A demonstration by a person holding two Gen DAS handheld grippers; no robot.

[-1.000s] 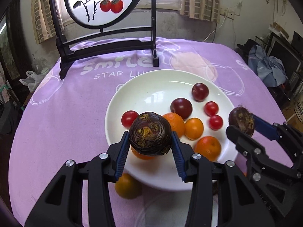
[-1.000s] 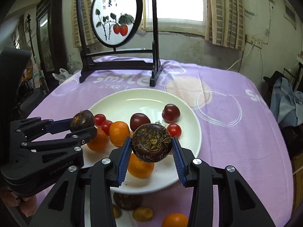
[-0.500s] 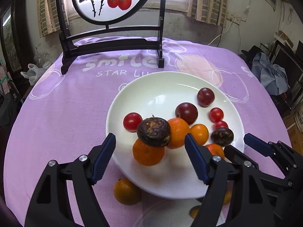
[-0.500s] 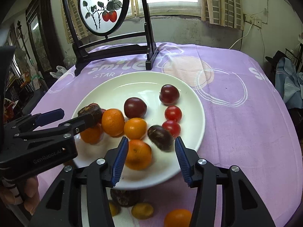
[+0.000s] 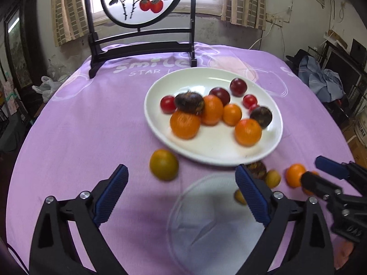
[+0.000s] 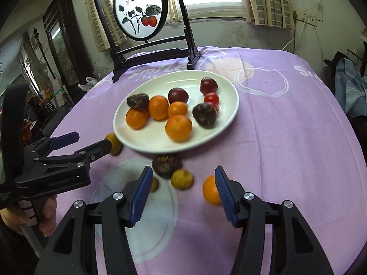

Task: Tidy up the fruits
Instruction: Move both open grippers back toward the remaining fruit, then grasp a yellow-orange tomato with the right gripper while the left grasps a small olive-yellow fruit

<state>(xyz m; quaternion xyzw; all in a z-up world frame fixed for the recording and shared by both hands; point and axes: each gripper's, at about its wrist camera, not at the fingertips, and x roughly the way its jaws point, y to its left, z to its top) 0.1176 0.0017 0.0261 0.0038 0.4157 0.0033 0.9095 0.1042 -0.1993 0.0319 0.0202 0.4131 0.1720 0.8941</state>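
A white plate (image 5: 213,151) (image 6: 146,142) holds several oranges, red tomatoes, dark plums and two dark brown fruits (image 5: 189,102) (image 5: 261,116). On the cloth near the plate's front edge lie a greenish orange (image 5: 163,165), a dark brown fruit (image 6: 165,165), a yellowish fruit (image 6: 182,178) and an orange (image 6: 211,193). My left gripper (image 5: 181,194) is open and empty, short of the plate. My right gripper (image 6: 183,194) is open and empty, above the loose fruits.
A purple cloth (image 5: 91,126) covers the round table. A dark wooden stand with a round painted screen (image 5: 140,2) stands at the far edge behind the plate. Clothes and clutter (image 5: 321,82) lie off the table to the right.
Both grippers have let go of their dark brown fruits onto the plate, opened wide, and pulled back toward the table's front edge.
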